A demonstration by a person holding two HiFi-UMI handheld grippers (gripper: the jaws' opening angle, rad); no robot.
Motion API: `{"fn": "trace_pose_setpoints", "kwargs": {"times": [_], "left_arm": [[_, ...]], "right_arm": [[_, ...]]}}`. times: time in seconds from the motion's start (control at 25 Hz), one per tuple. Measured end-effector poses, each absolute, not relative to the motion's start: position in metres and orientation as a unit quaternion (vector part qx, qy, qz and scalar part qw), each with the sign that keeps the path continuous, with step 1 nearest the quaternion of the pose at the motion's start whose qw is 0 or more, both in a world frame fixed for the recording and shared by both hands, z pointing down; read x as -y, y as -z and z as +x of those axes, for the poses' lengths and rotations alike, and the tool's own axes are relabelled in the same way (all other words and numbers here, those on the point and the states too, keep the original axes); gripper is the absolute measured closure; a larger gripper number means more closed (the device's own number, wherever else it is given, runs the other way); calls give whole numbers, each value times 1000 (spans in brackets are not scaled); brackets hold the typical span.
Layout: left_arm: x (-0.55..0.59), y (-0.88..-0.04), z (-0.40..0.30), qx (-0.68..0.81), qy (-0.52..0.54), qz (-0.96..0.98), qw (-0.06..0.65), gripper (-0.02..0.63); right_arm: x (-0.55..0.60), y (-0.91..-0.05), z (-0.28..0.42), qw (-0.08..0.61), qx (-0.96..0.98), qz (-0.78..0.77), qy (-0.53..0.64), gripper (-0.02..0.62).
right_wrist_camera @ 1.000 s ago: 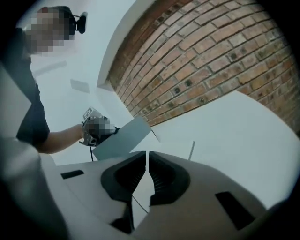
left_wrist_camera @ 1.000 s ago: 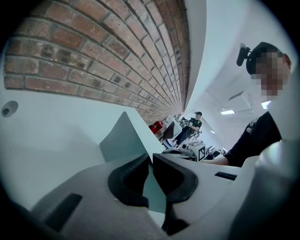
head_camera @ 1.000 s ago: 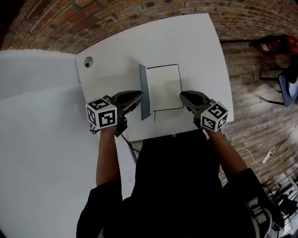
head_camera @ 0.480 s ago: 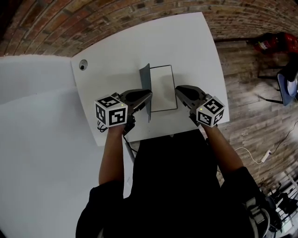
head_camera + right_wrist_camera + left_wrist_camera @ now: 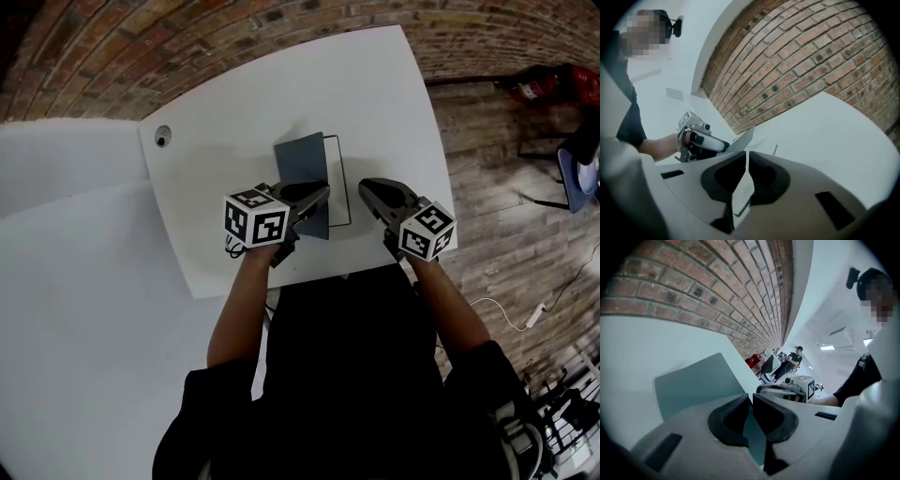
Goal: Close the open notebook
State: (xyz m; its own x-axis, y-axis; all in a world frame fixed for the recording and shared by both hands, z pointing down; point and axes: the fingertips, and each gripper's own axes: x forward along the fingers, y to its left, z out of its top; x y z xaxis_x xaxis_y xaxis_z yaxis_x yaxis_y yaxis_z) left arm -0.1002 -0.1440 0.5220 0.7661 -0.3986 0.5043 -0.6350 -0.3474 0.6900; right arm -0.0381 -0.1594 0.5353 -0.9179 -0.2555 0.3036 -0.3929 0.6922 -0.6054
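"Head view first: what is the work surface, and what's round it?"

"A white table [image 5: 234,112] with a round cable hole [image 5: 163,138] at its far left corner. A brick wall [image 5: 141,56] runs behind it, a wooden floor [image 5: 506,187] lies to the right, and a second white surface [image 5: 75,281] adjoins on the left."

"Where's the notebook [image 5: 314,183]?"

"Near the table's front edge, toward the right side. Its grey-blue cover [image 5: 302,164] stands tilted over the white page [image 5: 338,187], only a strip of which shows."

"And the grippers?"

"The left gripper [image 5: 323,195] has its jaws pinched onto the cover's edge; in the left gripper view the cover [image 5: 693,380] runs straight in between them. The right gripper [image 5: 366,190] sits just beside the page's right edge. In the right gripper view its jaws [image 5: 746,157] are closed to a thin slit, with nothing visibly gripped."

"Open room?"

"Bare table from the notebook to the wall and left to the cable hole. The right gripper is near the table's right edge. A seated person [image 5: 792,359] is far off."
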Motion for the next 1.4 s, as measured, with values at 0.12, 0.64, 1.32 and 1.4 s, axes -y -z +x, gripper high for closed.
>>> {"fn": "trace_pose_setpoints", "kwargs": {"times": [0.12, 0.64, 1.32, 1.4], "left_arm": [[147, -535, -94, 317, -132, 809, 477, 569], [156, -586, -69, 322, -169, 787, 499, 569], [150, -606, -61, 313, -227, 789, 478, 591], [148, -593, -64, 311, -211, 799, 470, 591]], "right_arm": [[160, -536, -35, 92, 912, 178, -357, 569], [167, -544, -13, 86, 904, 188, -374, 569], [163, -545, -6, 72, 906, 186, -373, 572], [163, -538, -7, 71, 913, 177, -360, 572]]}}
